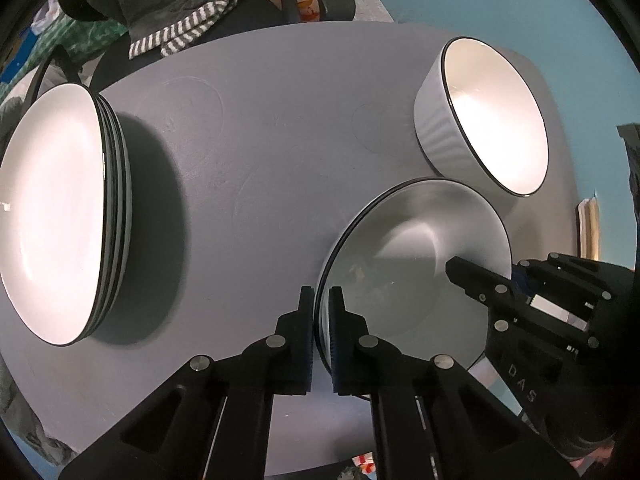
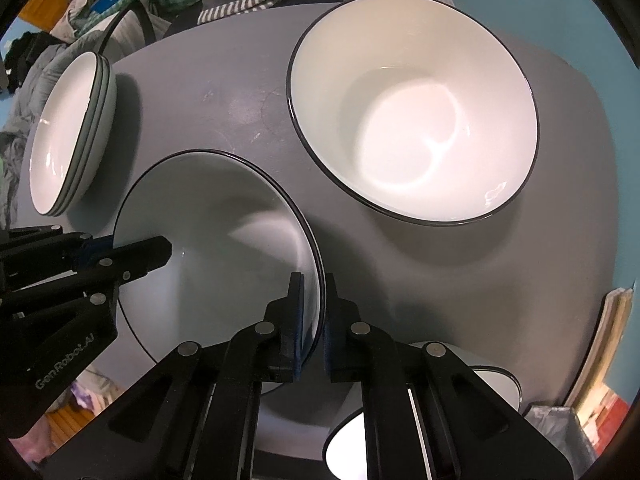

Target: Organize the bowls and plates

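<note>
Currently:
Left gripper [image 1: 320,300]: jaws clamped on the left rim of the plate [image 1: 416,280].
Right gripper [image 2: 310,292]: jaws clamped on the opposite rim of the plate.
Plate: held between both grippers near the table's [image 1: 260,140] near edge.
Stack [image 1: 60,216]: at the table's left edge.
Bowl [image 2: 416,116]: upright toward the far right edge, just beside the plate.
</note>
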A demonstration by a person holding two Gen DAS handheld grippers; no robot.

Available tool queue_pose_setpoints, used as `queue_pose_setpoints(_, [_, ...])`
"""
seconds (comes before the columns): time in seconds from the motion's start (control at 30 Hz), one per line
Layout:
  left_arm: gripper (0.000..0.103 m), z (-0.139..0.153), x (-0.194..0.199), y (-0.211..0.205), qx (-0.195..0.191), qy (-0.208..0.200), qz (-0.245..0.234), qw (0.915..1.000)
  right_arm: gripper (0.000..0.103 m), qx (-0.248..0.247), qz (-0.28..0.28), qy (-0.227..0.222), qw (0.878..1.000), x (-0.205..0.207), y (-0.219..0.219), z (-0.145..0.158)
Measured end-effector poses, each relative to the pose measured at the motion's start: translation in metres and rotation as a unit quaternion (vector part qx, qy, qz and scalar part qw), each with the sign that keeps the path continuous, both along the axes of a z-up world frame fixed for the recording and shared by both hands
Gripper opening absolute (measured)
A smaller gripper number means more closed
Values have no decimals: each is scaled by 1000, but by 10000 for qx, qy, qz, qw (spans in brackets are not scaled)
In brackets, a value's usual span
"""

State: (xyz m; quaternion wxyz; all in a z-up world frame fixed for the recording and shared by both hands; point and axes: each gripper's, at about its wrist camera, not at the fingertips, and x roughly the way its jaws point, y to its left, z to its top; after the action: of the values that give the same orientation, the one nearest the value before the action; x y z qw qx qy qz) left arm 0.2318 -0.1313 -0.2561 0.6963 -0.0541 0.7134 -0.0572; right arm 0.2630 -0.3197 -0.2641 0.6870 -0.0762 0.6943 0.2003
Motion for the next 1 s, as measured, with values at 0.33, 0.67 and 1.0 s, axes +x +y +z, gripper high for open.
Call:
queue_pose_setpoints(0.33, [6,-2,0,4,-140,15,2,9999,6,16,-125,19,9999,1,-4,2])
queue_pose_setpoints(0.67, [6,5,1,2,-44,-32,-57,10000,6,33,-287,170,9994,3,-10,5])
queue_pose_setpoints(1.0, [6,24,-3,3,-4,-208,-68,9998,6,125,-344,103,9993,-1,-8,22])
